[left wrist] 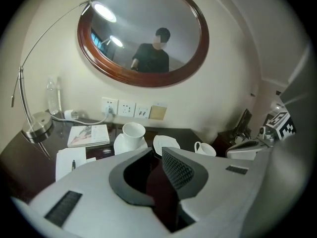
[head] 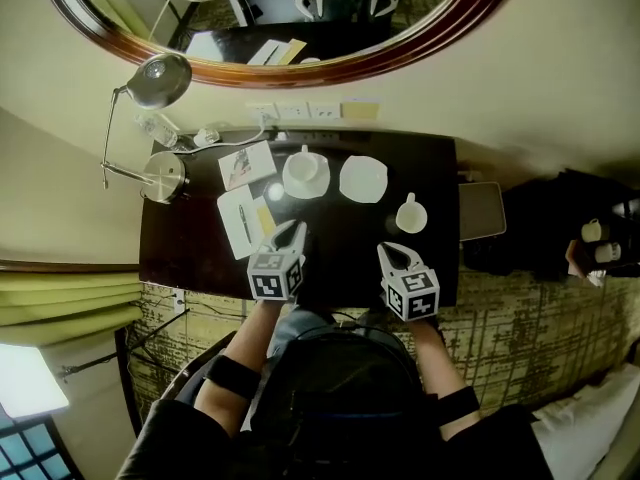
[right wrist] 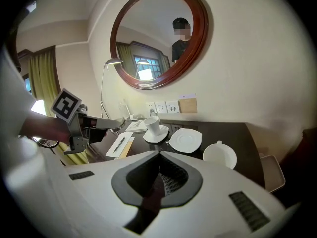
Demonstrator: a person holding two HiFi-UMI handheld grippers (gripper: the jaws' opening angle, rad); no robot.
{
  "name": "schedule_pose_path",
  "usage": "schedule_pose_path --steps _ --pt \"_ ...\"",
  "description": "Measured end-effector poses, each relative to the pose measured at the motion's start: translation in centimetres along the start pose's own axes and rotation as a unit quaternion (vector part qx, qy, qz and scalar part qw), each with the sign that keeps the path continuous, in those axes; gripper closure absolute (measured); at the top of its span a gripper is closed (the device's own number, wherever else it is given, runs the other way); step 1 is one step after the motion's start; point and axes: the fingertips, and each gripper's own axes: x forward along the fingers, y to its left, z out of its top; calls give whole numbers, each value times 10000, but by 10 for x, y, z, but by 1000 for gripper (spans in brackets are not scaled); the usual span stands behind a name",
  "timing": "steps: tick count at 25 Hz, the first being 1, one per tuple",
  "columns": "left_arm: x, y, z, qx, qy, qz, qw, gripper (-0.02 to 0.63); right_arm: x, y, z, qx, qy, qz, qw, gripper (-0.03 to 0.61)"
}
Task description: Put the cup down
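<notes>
A white cup (head: 304, 166) stands on its saucer at the back of the dark table (head: 200, 258). To its right lies an empty white saucer (head: 363, 179). A second white cup (head: 411, 215) sits straight on the table, right of that saucer. My left gripper (head: 293, 230) hovers over the table's middle, short of the cup on the saucer (left wrist: 133, 132). Its jaws (left wrist: 157, 150) stand a slit apart with nothing between them. My right gripper (head: 393, 251) hangs near the front edge, below the second cup (right wrist: 220, 155). It (right wrist: 160, 152) is shut and empty.
A chrome desk lamp (head: 160, 80) with a round base (head: 165, 176) stands at the table's left end. A notepad with a pen (head: 242, 220) and a booklet (head: 246, 164) lie left of the cups. Wall sockets (head: 293, 111) and a big oval mirror are behind.
</notes>
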Motion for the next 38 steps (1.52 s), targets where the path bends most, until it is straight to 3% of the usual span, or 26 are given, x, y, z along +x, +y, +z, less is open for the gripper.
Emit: schedule_pose_path --steps 2,7,9,20,29,35,38 --pt "11 5 4 6 86 -86 9999 518 6 8 0 -11 60 25 10000 578" --pt "47 29 3 101 296 -192 9993 329 32 30 -2 61 205 117 9997 578" --pt "63 37 4 186 356 -257 9989 318 44 38 1 110 225 162 9996 578" --pt "142 81 12 752 560 -263 9952 102 103 55 0 504 133 160 9985 578" --pt "177 79 27 1115 509 -510 9911 79 125 55 -6 404 274 64 9988 578" --pt "193 70 21 1745 500 -756 9805 78 135 52 2 380 234 -13 9990 578" --pt "198 65 21 1752 497 -812 9799 78 137 55 6 385 183 -19 9991 578"
